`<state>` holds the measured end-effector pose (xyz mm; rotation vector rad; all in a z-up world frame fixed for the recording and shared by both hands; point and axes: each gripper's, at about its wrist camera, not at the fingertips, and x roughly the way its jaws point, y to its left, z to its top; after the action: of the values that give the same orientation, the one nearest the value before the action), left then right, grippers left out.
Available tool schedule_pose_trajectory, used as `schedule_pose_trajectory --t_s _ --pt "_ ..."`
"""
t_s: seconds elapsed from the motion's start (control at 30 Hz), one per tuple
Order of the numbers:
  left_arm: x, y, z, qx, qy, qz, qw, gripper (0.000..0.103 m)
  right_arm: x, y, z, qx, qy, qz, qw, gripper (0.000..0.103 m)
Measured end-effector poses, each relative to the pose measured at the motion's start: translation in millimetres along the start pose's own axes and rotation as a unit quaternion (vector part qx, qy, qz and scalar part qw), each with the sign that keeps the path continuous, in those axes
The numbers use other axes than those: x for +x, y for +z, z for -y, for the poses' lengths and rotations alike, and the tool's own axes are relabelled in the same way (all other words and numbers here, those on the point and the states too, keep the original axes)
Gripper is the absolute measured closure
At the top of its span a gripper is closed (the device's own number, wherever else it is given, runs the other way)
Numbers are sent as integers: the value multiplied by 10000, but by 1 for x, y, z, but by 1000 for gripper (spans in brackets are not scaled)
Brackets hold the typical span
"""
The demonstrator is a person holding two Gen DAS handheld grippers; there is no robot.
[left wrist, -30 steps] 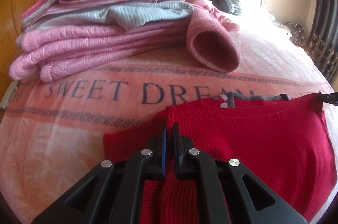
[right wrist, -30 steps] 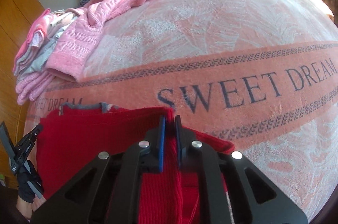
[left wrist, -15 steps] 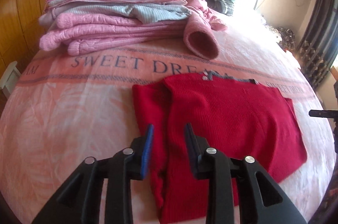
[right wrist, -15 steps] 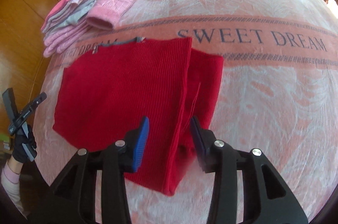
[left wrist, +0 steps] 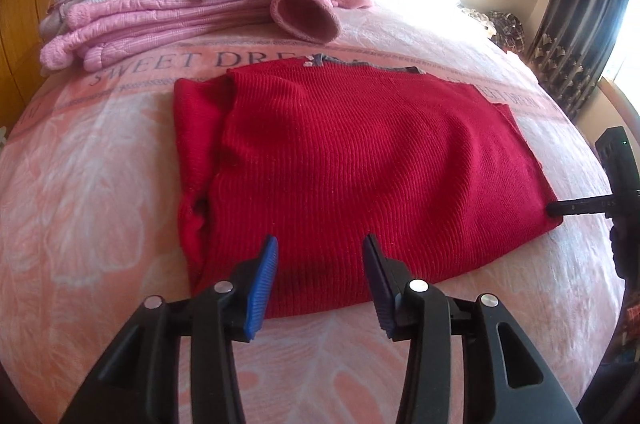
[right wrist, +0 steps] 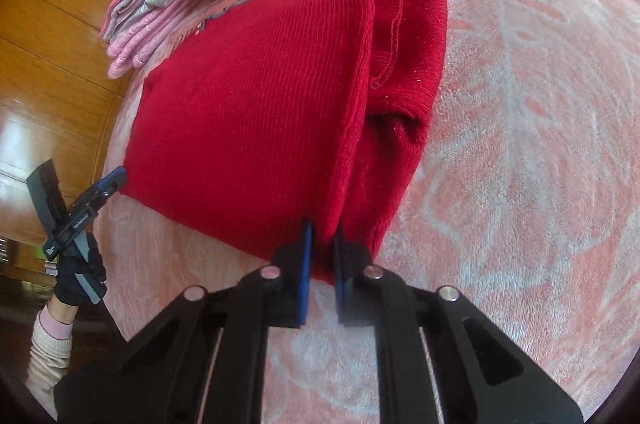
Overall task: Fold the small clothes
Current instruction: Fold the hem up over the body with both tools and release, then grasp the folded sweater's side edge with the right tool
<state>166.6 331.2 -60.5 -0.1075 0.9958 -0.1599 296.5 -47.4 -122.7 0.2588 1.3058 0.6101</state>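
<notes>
While the red sweater (left wrist: 360, 160) lies flat on the bed (left wrist: 80, 184), its near hem is pinched by the right gripper (right wrist: 322, 244) and the left gripper (left wrist: 320, 252) is held wide above the same edge.

Both are kept at the hem, probably so that it can be folded away toward the collar. A ribbed knit is shown, one sleeve tucked under, though the grip's depth cannot be judged. Beyond the left gripper, folded pink clothes (left wrist: 160, 8) are stacked.

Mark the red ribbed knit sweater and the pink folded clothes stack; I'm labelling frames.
red ribbed knit sweater (left wrist: 360, 160), left wrist view, centre of its body.
pink folded clothes stack (left wrist: 160, 16), left wrist view, front folds.
</notes>
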Motion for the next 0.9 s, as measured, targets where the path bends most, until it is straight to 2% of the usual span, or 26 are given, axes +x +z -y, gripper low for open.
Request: schedule_pose_trajectory --t_s 0.07,0.17,0.3,0.43,0.6,0.7,0.77,0.83,0.9 --pt "5 -1 -4 -68 -44 -60 9999 59 -14 -2 4 82 239 72 9997 99" --pt "10 -5 -9 -54 19 -144 9999 58 -33 -5 8 18 279 196 9994 100" --pt "10 -9 -15 -128 6 -162 9998 58 -28 -10 14 41 161 48 9998 100" --pt "12 -10 -14 -29 42 -178 9998 58 -10 -16 19 -42 -166 -243 9996 100" --pt "17 -12 -11 56 74 -140 9999 55 -6 -12 11 -242 -373 -287 9986 99" --pt "12 -7 -12 -98 -26 -167 9998 54 -17 -9 9 -104 -139 -190 9997 86" --pt "3 3 -13 -307 -251 -71 9992 54 -33 -2 6 -34 49 56 10000 62" --pt "-4 15 -13 -420 -361 87 9984 52 -49 9 7 73 106 326 9994 46" --pt "-5 26 -11 -542 -437 163 9974 50 -55 20 14 257 77 456 9986 46"
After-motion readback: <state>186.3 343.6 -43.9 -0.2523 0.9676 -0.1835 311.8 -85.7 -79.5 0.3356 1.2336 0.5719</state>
